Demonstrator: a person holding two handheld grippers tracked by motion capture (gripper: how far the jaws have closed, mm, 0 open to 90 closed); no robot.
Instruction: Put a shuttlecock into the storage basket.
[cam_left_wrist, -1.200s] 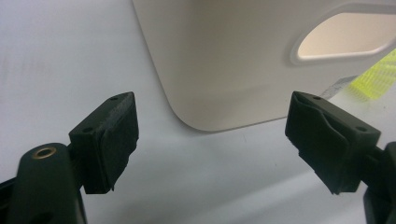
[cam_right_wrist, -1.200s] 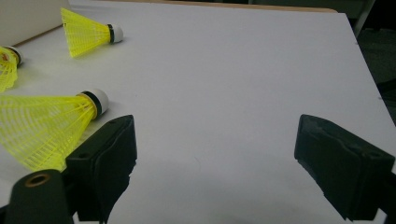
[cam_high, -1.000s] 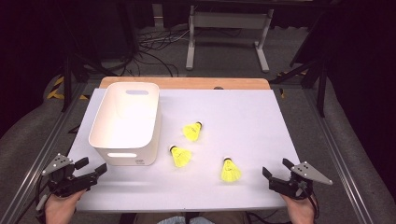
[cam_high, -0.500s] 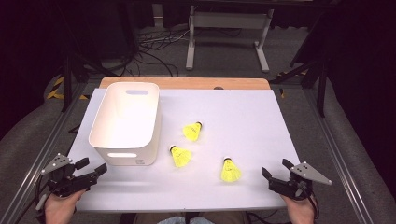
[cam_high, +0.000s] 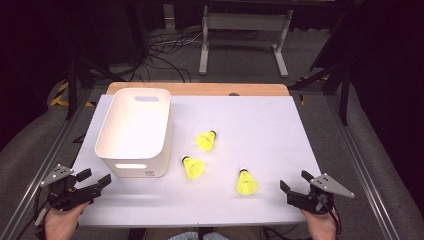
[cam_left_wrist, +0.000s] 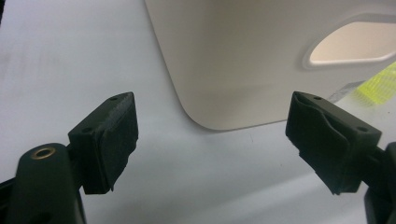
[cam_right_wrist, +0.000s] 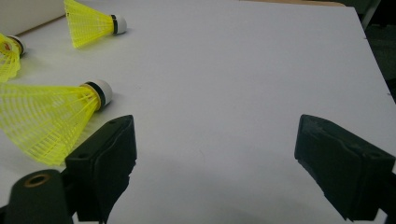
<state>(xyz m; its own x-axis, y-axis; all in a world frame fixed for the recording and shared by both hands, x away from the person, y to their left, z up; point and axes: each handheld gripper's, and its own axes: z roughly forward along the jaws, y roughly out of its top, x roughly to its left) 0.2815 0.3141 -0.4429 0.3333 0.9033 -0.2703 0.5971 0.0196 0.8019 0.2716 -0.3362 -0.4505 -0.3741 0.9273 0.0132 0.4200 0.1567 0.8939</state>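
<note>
Yellow mesh-skirted plastic shuttlecock (cam_high: 246, 183) with white cork tip: lying on white worktop (cam_high: 260, 130) just left of right claw (cam_high: 296, 185), long axis pointing away, cork end far. Nearer to right claw than left claw (cam_high: 94, 179). Both claws spread wide, empty. Beyond, two more yellow shuttlecocks, white plastic bin (cam_high: 134, 131).

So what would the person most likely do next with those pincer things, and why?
Probably slide the right gripper forward and left to the nearest shuttlecock. Its fingers stand wide open and hold nothing, three yellow shuttlecocks lie loose on the table, and the white bin beside them looks empty.
</note>
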